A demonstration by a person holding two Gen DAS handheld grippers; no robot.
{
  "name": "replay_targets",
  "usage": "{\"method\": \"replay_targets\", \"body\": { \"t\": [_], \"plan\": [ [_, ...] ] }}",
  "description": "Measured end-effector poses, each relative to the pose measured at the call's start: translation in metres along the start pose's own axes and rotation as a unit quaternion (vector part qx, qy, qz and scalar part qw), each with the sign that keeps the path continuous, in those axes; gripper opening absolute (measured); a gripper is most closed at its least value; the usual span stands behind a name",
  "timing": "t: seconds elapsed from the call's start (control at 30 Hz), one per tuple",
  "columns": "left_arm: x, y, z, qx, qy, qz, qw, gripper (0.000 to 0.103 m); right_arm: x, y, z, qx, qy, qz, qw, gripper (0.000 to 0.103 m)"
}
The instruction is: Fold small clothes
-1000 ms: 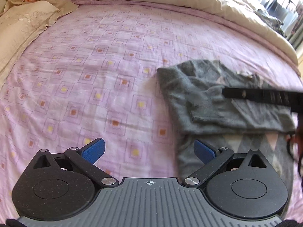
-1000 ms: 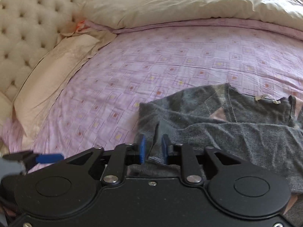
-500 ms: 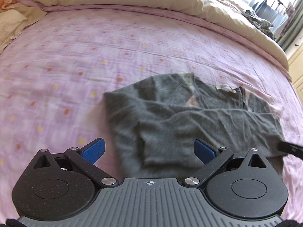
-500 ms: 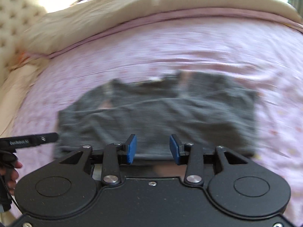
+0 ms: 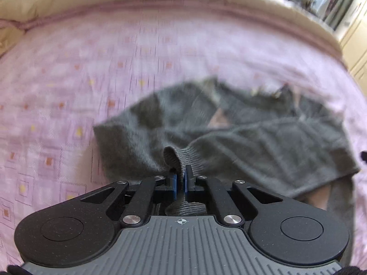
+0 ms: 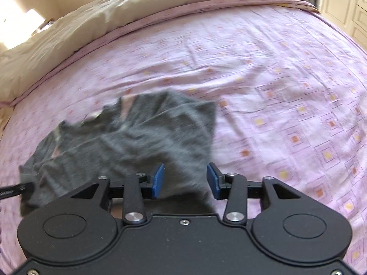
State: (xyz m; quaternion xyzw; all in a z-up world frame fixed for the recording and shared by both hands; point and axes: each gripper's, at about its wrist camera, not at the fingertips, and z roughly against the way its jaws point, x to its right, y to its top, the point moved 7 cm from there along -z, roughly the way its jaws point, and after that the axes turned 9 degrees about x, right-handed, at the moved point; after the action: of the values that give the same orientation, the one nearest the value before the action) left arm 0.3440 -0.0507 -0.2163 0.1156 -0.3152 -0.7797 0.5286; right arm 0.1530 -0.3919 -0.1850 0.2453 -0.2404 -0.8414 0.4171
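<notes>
On the bed's pink patterned sheet (image 6: pixel 275 73) a grey knit sweater (image 5: pixel 263 142) lies partly folded, one sleeve laid across its body. At its near left edge, the left gripper (image 5: pixel 180 183) has its jaws clenched on a ribbed fold of the knit, which bunches up between the blue pads (image 5: pixel 174 184). Over the garment's near right edge, the right gripper (image 6: pixel 185 181) hovers with jaws released, spread wide. Beyond, a cream duvet (image 6: pixel 91 20) is bunched along the far side.
</notes>
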Motion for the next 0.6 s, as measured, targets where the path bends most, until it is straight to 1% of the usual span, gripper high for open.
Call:
{"method": "replay_targets", "body": {
  "t": [0.1,0.2,0.27,0.33,0.43,0.53,0.57,0.6],
  "plan": [
    [0.003,0.013,0.028,0.032,-0.015,0.019,0.9992,0.005,0.016,0.011,-0.013,0.007,-0.007,-0.025,1.0,0.057],
    [0.014,0.027,0.049,0.058,-0.027,0.008,0.9979,0.005,0.029,0.019,-0.031,0.003,-0.014,-0.051,0.999,0.057],
    [0.023,0.036,0.057,0.068,-0.037,0.002,0.997,0.005,0.033,0.023,-0.044,-0.001,-0.017,-0.069,0.998,0.057],
    [0.03,0.041,0.058,0.066,-0.04,-0.004,0.997,0.005,0.035,0.024,-0.057,-0.007,-0.02,-0.08,0.997,0.057],
    [0.033,0.04,0.054,0.058,-0.025,-0.014,0.9979,0.005,0.036,0.025,-0.071,-0.016,-0.026,-0.088,0.996,0.057],
    [0.023,0.032,0.043,0.037,-0.005,-0.003,0.9993,0.005,0.033,0.024,-0.079,-0.027,-0.027,-0.089,0.995,0.057],
    [0.016,0.028,0.039,0.03,0.001,0.002,0.9995,0.005,0.031,0.024,-0.081,-0.032,-0.027,-0.087,0.995,0.053],
    [0.012,0.025,0.036,0.024,0.01,0.006,0.9996,0.005,0.029,0.024,-0.082,-0.034,-0.024,-0.081,0.996,0.026]
  ]
}}
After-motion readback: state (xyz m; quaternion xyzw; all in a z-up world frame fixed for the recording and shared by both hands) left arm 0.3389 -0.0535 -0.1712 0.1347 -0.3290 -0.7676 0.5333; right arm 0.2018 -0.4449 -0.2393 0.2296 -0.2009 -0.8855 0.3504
